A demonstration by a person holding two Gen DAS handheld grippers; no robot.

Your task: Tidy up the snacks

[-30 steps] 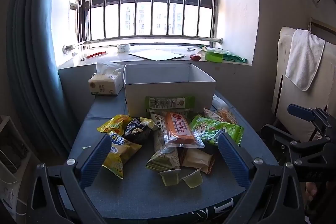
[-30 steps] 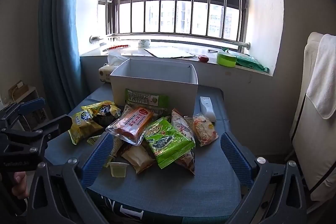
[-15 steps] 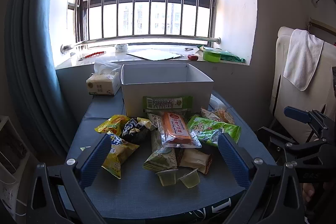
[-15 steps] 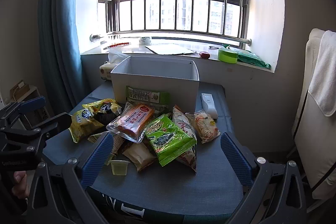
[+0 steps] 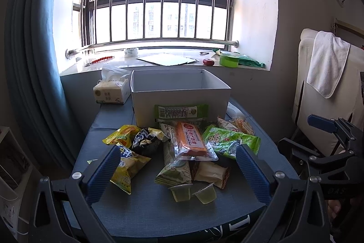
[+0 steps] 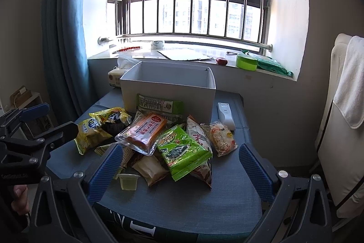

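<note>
Currently: snack pile [image 5: 182, 152] heaped on table [image 5: 147, 208] before empty white box [image 5: 179, 92]. Left gripper [image 5: 179, 172] and right gripper [image 6: 179, 171]: fingers spread, nothing held. Step: approach. Next: pick one packet, likely the topmost.

Landmark: box [image 5: 179, 92], at the table's [image 5: 147, 211] far end, below the window sill. Tissue pack [image 5: 111, 92] just left of the box. Remote [image 6: 225, 115] right of the box, near its front corner. Snack pile [image 5: 182, 147] directly before the box, one packet [image 5: 180, 111] leaning on the box's front wall. Two jelly cups [image 5: 193, 191] before the pile, farthest from the box.
</note>
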